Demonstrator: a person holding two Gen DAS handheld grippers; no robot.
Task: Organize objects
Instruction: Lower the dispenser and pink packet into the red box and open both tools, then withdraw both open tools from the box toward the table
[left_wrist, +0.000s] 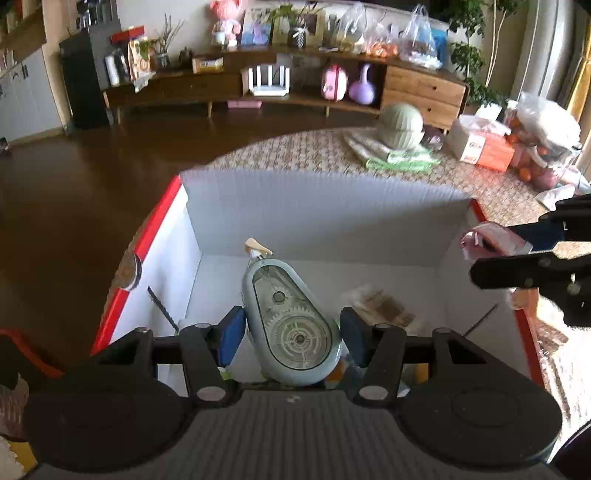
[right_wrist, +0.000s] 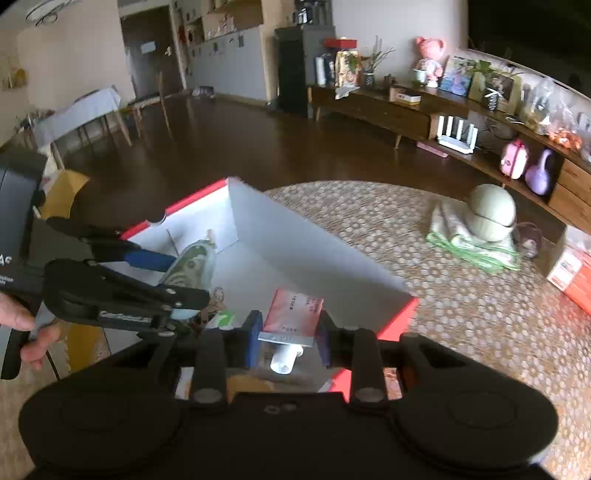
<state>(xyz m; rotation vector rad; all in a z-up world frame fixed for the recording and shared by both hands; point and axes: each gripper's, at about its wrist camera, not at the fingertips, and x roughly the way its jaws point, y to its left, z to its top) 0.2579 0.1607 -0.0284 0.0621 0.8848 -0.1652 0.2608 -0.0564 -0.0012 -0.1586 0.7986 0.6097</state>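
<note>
I am holding the left gripper (left_wrist: 291, 328) over the white box (left_wrist: 314, 218), its pads standing apart on either side of a grey-blue correction tape dispenser (left_wrist: 291, 317); contact is unclear, so I cannot tell whether it is pinched or free. I am pinching a red packet (right_wrist: 293, 310) in the right gripper (right_wrist: 288, 341), above the box's near right corner. A brown wrapped item (left_wrist: 384, 306) is already lying inside. On the table (right_wrist: 443, 295) a green round container (left_wrist: 400, 125), folded cloths (left_wrist: 395, 155) and an orange carton (left_wrist: 484, 146) are remaining far right. Packet print is unreadable.
</note>
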